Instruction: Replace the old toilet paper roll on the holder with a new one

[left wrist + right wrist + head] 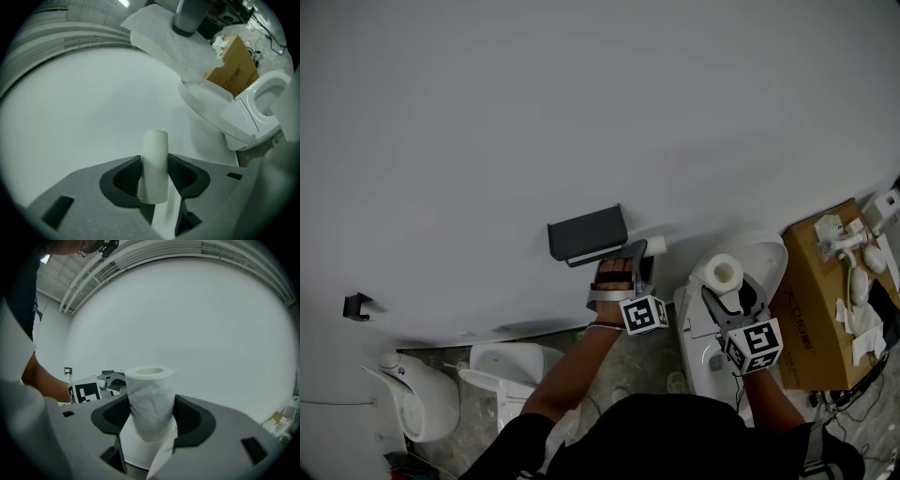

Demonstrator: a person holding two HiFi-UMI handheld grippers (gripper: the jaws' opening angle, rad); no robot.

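A plain white wall [581,112] fills the head view from 9 o'clock through 12 to 3, evenly lit, with a small black hook [356,305] fixed to it near 8 o'clock. A white toilet [766,258] stands at 3 o'clock, and just beyond it, toward 4, is a brown cardboard box [811,328] with white odds and ends on top. Mottled grey floor [647,356] shows at 5 o'clock, and two white floor fixtures [422,398] stand at 7 to 8 o'clock.

Shows nothing beneath the holder's [587,232] dark lid in the head view, and keeps most of the cardboard tube [655,246] behind the left gripper [639,251] there. Buries the lower end of the paper roll [150,394] between the right gripper's [151,419] pads [190,420]. Cannot tell what the white bits [853,281] on the cardboard box [811,309] are.
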